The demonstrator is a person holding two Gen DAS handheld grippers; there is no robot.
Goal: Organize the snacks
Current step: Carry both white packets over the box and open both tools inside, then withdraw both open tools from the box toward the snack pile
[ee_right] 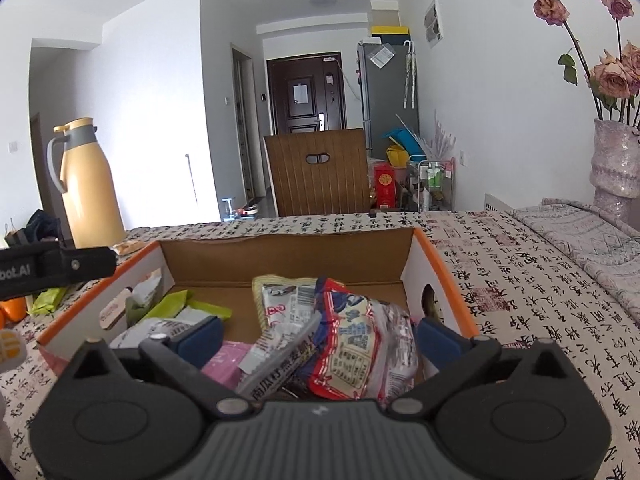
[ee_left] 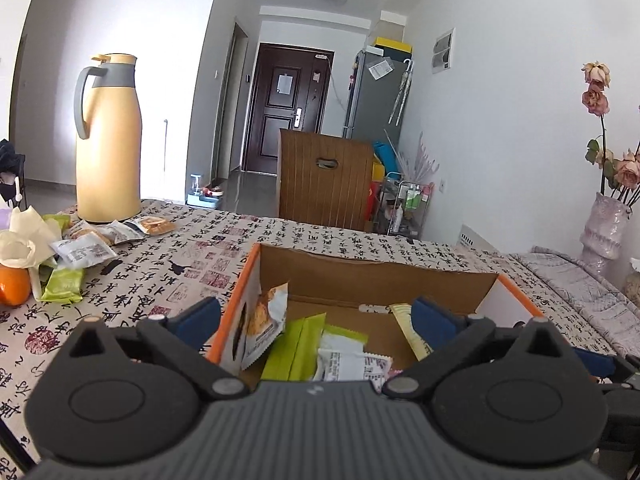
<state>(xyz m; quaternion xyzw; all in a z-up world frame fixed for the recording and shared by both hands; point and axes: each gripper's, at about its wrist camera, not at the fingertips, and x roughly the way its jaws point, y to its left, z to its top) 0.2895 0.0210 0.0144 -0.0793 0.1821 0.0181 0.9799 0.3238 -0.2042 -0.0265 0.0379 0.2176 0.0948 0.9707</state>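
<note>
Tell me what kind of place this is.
Most likely a home, a dining area in a flat. A table with a printed cloth holds a yellow jug and a box of snacks; a front door and fridge stand behind.

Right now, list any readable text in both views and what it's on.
"botAI", start cut off: left hand-held gripper.
"南瓜籽", rest unclear: silver snack pack.
Red snack bag: print blurred.
White packets: too small.
Tablecloth: calligraphy characters, not legible.
Door notice: unreadable.
</note>
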